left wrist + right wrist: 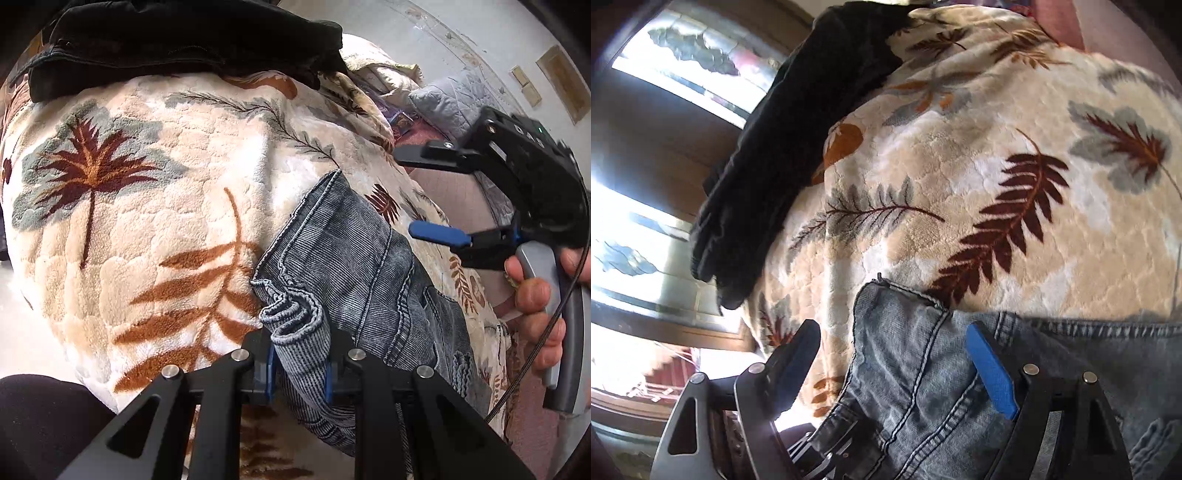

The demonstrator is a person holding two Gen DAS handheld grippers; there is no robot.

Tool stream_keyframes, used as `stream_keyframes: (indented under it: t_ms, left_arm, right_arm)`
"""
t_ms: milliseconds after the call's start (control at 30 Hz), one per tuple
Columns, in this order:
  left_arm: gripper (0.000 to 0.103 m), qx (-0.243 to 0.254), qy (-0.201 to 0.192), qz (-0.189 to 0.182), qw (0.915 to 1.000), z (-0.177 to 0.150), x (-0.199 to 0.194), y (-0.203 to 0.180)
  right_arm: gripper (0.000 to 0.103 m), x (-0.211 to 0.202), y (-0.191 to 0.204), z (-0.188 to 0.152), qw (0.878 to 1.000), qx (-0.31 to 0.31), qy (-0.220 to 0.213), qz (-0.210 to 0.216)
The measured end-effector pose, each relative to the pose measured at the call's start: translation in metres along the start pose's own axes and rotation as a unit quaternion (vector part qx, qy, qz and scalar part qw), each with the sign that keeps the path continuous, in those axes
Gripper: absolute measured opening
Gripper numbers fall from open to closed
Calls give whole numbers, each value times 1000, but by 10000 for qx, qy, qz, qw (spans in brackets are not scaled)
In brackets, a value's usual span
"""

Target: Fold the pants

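Right now our left gripper [300, 373] has its jaws clamped on a bunched fold of the jeans [354, 258] lying on the leaf-patterned blanket [155, 206]; our right gripper [894, 365] hovers over them, jaws wide apart.

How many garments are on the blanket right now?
2: the blue jeans bunched in the left hand-held gripper, and a dark folded garment at the blanket's far edge. More could lie out of view.
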State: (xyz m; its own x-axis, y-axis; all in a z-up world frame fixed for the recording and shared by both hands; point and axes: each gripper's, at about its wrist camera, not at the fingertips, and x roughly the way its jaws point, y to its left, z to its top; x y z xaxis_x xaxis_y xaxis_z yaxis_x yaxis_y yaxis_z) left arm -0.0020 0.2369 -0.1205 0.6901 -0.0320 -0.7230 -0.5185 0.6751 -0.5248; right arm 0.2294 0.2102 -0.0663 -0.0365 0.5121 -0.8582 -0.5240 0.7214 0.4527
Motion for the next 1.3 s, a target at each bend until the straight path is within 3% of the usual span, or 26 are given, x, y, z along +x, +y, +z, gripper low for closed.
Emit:
stream_keyframes:
  t_ms: [67,133,300,367,433,533,900,967,1033,1167,1267,1300]
  left_arm:
    - [20,17,-7,5,10000,0,0,0]
    - [20,39,-13,10,10000,0,0,-1]
    - [20,131,-41,46,9999,0,0,-4]
    - [20,143,-42,50,9999,-1,0,-6]
    - [20,155,-44,58,9999,-1,-1,-7]
    - [20,151,-39,49,9999,0,-2,-8]
    - [19,311,-133,67,9994,2,-8,-13]
    - [19,311,-123,80,9994,2,-7,-13]
    - [19,320,-118,103,9994,2,-6,-13]
    - [19,301,-96,106,9994,2,-4,-12]
    - [19,279,-101,133,9995,2,-3,-13]
    - [19,275,-104,143,9995,2,-2,-14]
  right_arm:
    - [78,13,18,12,9978,-456,198,-446]
    - [57,28,35,20,9917,-888,427,-832]
    - [52,70,58,29,9709,-1436,1080,-1585]
    - [42,79,60,33,9659,-1497,1150,-1774]
    - [18,89,58,35,9618,-1508,1303,-1876]
    - [15,91,57,28,9579,-1680,1272,-1952]
    - [16,63,57,18,9708,-1488,779,-1710]
    - [25,60,48,16,9755,-1273,739,-1635]
    - [49,52,34,11,9843,-906,520,-1424]
    - [49,-5,15,-23,9976,-152,-527,-424]
    - [57,-39,-19,-75,9931,632,-987,-60]
    - [65,-46,-38,-95,9899,939,-1064,-29]
